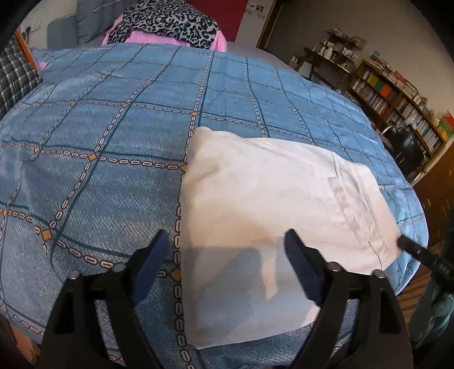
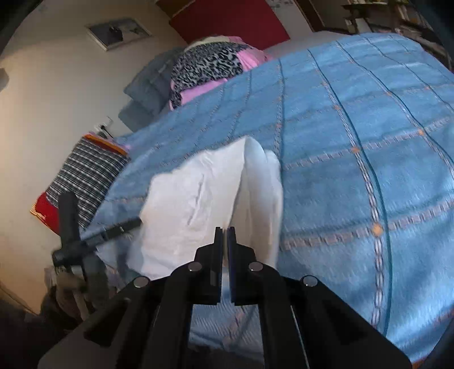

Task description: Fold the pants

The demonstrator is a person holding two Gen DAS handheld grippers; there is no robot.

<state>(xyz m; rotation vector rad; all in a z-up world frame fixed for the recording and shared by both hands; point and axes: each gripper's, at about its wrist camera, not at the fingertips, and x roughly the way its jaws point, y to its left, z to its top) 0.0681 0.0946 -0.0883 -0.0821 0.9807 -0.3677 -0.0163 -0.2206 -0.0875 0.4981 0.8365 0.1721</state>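
A lived-in home bedroom is showing here: a bed (image 1: 113,119) is wearing a blue patterned quilt, a leopard-print cloth (image 1: 167,24) is lying over pink bedding at its head, and crowded bookshelves (image 1: 397,105) are lining the far wall.

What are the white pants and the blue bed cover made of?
White pants: probably a thin woven cloth like cotton, matte, with soft creases and a stitched hem line. Blue bed cover: seemingly a soft printed fabric; its denim-like texture and chain pattern look printed on, though that is hard to tell for sure.
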